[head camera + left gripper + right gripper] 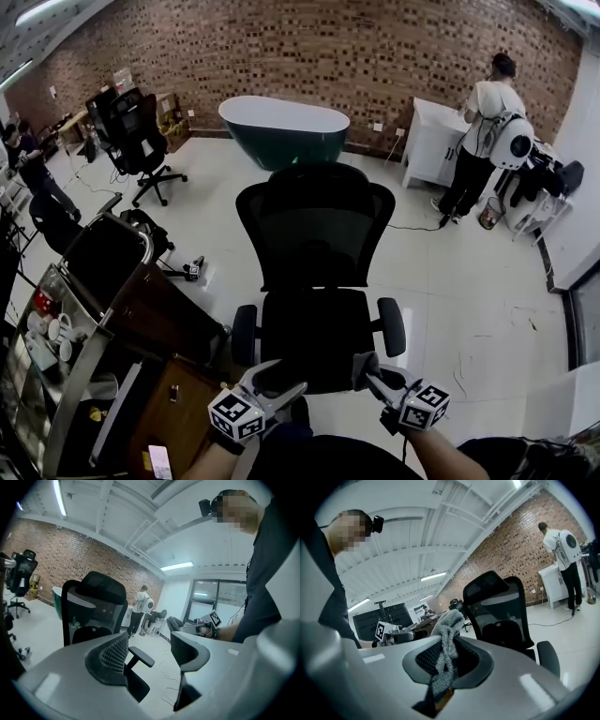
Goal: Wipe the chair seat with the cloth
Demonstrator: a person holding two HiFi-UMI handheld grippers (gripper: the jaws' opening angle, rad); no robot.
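Cloth (449,620) betw. R gripper (447,659) jaws

Office chair (316,253) dead ahead of me, its seat (314,337) nearest, backrest beyond. My left hand-held gripper (286,377) and right hand-held gripper (367,370) are side by side over the seat's front edge, with the cloth (445,644) pinched in the right one. Behind the chair, a bathtub (284,127) against the brick wall (328,47). Counter (155,314) on my left. Far right, a person (483,131) stands at a cabinet (429,141).
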